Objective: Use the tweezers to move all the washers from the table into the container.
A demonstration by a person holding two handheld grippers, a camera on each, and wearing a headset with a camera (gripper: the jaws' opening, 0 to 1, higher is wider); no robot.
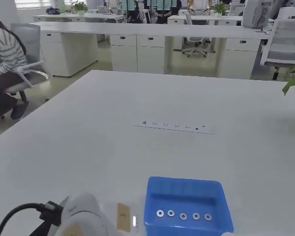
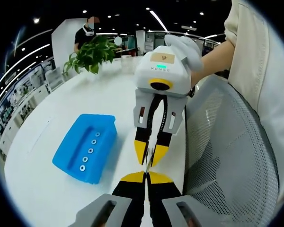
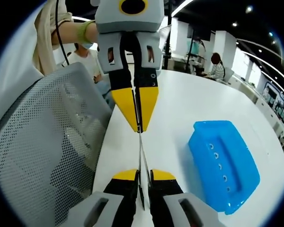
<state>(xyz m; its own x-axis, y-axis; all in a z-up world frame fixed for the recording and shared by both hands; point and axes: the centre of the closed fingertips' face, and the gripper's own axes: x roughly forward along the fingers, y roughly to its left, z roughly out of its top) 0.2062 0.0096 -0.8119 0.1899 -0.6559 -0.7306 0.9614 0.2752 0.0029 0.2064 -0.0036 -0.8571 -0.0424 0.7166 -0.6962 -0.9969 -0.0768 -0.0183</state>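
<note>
five washers (image 1: 183, 215) in one blue container (image 1: 186, 190); left gripper (image 2: 147, 176) and right gripper (image 3: 140, 174) fingers pinch one tweezers (image 3: 141, 150).

The white housing of the right gripper (image 2: 150, 161) carries the word "XENSE" in small grey letters below a tan sticker; other markings are illegible.

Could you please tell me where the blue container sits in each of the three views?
Head view: blue container at the bottom, just right of centre.
Left gripper view: left of centre.
Right gripper view: right side.
Shared landmark: the row of five washers lying inside it.
</note>
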